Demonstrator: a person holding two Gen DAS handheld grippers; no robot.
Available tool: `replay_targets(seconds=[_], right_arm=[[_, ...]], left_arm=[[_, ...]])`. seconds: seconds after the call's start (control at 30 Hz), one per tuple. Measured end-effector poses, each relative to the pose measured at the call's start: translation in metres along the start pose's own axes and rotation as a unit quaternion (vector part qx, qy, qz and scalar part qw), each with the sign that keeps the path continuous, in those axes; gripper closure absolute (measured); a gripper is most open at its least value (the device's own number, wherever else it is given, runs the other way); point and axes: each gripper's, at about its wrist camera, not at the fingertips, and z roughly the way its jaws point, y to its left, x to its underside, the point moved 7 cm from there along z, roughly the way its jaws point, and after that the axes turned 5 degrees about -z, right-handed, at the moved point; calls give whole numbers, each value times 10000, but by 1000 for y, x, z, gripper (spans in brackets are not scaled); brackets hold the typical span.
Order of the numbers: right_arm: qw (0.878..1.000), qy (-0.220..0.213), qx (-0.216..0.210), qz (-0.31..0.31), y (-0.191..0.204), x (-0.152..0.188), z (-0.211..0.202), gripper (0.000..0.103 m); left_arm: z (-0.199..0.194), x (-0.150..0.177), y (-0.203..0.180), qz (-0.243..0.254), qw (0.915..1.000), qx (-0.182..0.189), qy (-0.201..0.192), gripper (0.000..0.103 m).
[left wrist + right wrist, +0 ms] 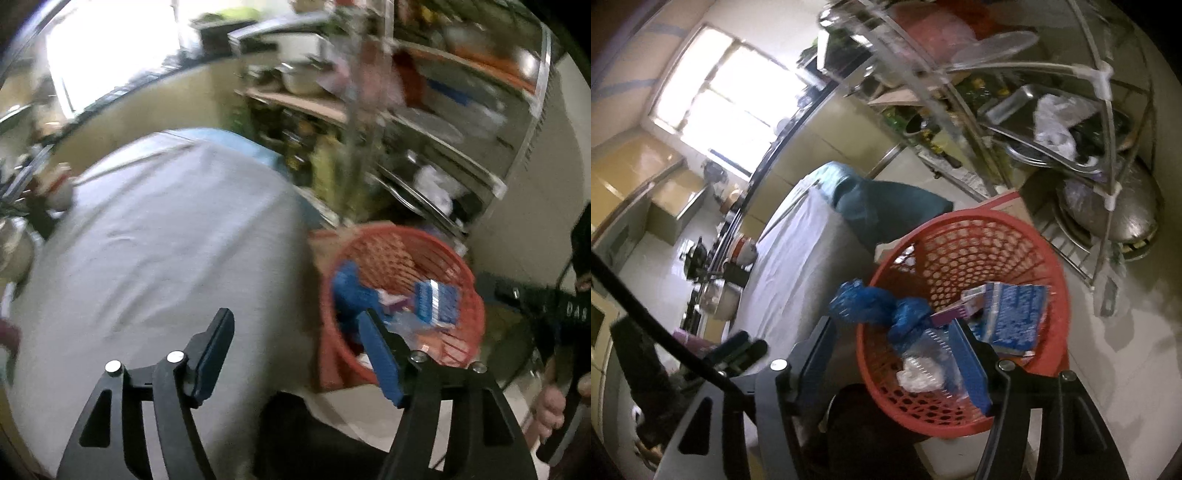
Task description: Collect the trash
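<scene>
Sitting on the floor beside the counter (155,236), the red basket (964,229) is holding the trash so it is staying together: a blue bag (875,306) and a box (1015,314). The left gripper (297,354) and the right gripper (894,354) are both hanging open and empty, fingers spread, likely ready for more trash.
</scene>
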Motion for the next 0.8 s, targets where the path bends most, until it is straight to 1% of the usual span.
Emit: replay_targets(seconds=[0.1,0.13,0.17,0.23,0.33,0.47,0.6,0.67,0.8], right_arm=[[9993,72,79,-366,23,7,5,36],[9986,102,106,-502,32,10,6,36],[9976,139,116,-675,44,14,8,36],[9959,167,119,-878,58,21,10,36],[9918,186,144,-1254,84,34,10,36],[9856,185,111,-1679,115,51,10,36],[9785,209,-83,-2049,150,68,12,36],[9745,212,-172,-2229,167,75,13,36],[9678,227,-347,-2485,197,87,17,36]], left_arm=[[-25,1,28,-273,9986,-303,-336,27],[-35,3,39,-397,9972,-428,-467,22],[-43,5,46,-472,9961,-493,-555,19],[-61,12,63,-622,9927,-693,-769,19],[-86,24,87,-780,9866,-1053,-970,18],[-110,43,114,-1066,9791,-1326,-1113,17],[-130,62,138,-1323,9696,-1706,-1151,16],[-140,70,149,-1456,9650,-1828,-1188,16],[-157,85,170,-1756,9527,-2149,-1242,16]])
